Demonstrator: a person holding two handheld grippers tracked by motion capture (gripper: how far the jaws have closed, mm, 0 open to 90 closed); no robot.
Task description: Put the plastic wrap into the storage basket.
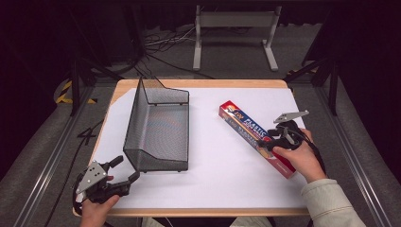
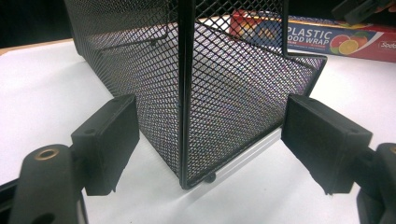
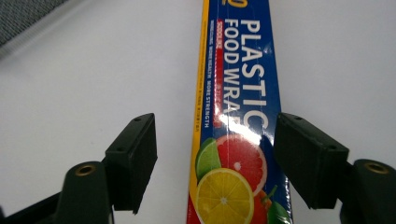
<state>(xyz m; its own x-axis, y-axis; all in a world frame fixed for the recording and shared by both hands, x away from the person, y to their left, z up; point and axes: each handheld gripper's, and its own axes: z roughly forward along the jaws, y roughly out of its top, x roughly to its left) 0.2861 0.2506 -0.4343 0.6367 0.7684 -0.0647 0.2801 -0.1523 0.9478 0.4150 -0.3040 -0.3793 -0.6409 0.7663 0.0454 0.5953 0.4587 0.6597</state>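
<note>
One plastic wrap box [image 3: 238,140] between spread right gripper [image 3: 215,154] fingers, one mesh basket [image 2: 210,93] before spread left gripper [image 2: 210,144] fingers.

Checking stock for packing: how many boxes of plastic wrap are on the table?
1. The plastic wrap box lies diagonally on the table's right side, between the open jaws of the right gripper.

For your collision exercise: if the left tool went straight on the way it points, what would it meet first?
Probably the near corner of the mesh basket, which stands between the open jaws of the left tool; the gap is hard to judge.
</note>
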